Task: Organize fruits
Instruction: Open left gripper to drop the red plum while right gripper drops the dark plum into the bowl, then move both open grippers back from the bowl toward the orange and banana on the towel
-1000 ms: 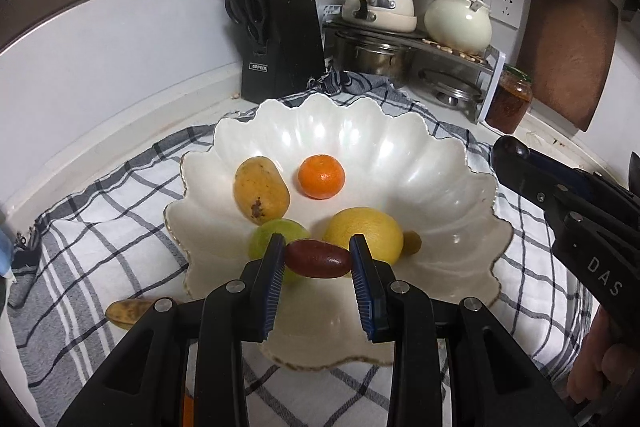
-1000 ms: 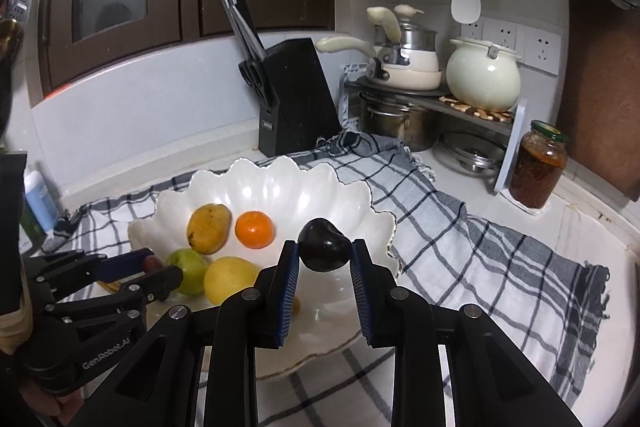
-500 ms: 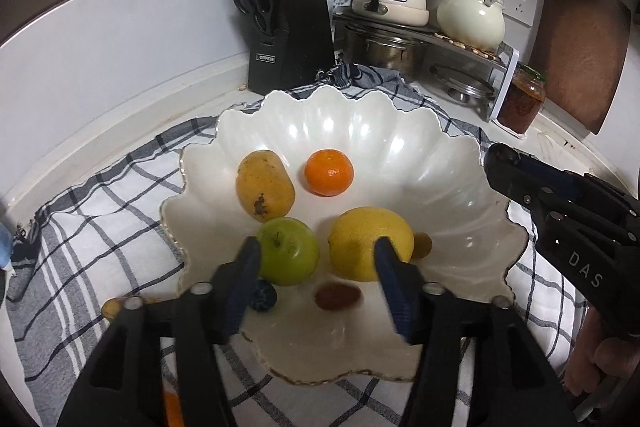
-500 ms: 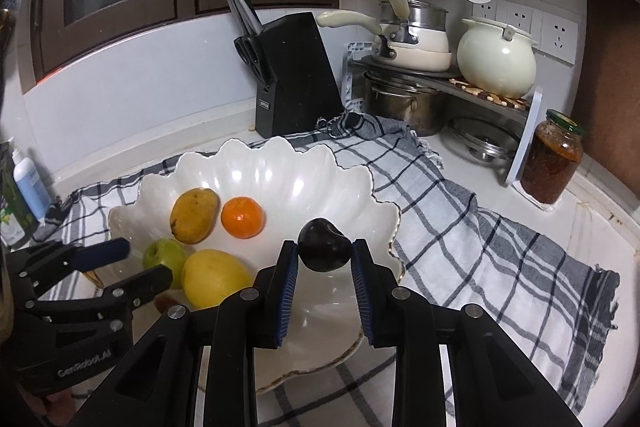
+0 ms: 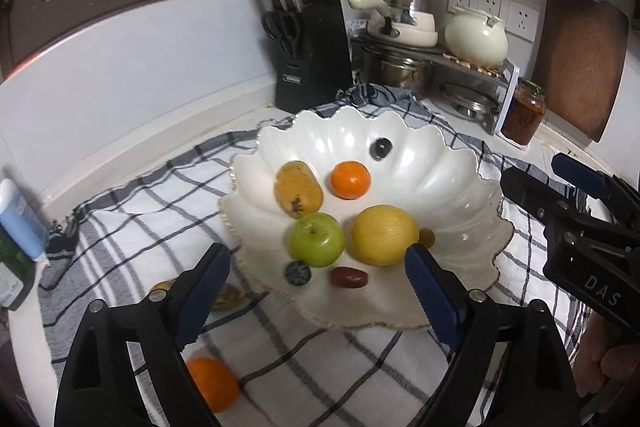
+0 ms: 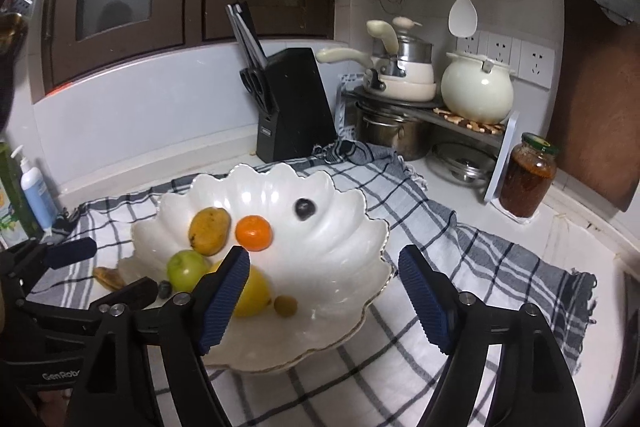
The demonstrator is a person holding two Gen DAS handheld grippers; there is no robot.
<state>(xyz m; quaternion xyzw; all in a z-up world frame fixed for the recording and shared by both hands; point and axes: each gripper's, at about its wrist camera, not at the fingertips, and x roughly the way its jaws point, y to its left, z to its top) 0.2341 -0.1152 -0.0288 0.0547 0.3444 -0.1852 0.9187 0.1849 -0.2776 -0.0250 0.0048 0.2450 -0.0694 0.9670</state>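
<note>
A white scalloped bowl (image 5: 452, 187) (image 6: 344, 251) on a checked cloth holds a mango (image 5: 297, 190), an orange (image 5: 350, 179), a green apple (image 5: 317, 239), a lemon (image 5: 384, 240), a red date (image 5: 348, 277), a blueberry (image 5: 297, 273), a small yellow-brown fruit (image 6: 285, 305) and a dark plum (image 5: 380, 148) (image 6: 305, 207). My left gripper (image 5: 318, 287) is open and empty at the bowl's near rim. My right gripper (image 6: 324, 291) is open and empty above the bowl's near side. An orange (image 5: 212, 383) and a brownish fruit (image 5: 224, 297) lie on the cloth outside the bowl.
A black knife block (image 5: 316, 55) stands behind the bowl. A rack with pots and a cream kettle (image 5: 476, 35) is at the back right, with a jar (image 6: 527, 179) and a wooden board (image 5: 580, 55). Bottles (image 5: 20, 223) stand at the left.
My left gripper opened and let the red date go into the bowl, then drew back. My right gripper opened and the dark plum now lies at the bowl's far side.
</note>
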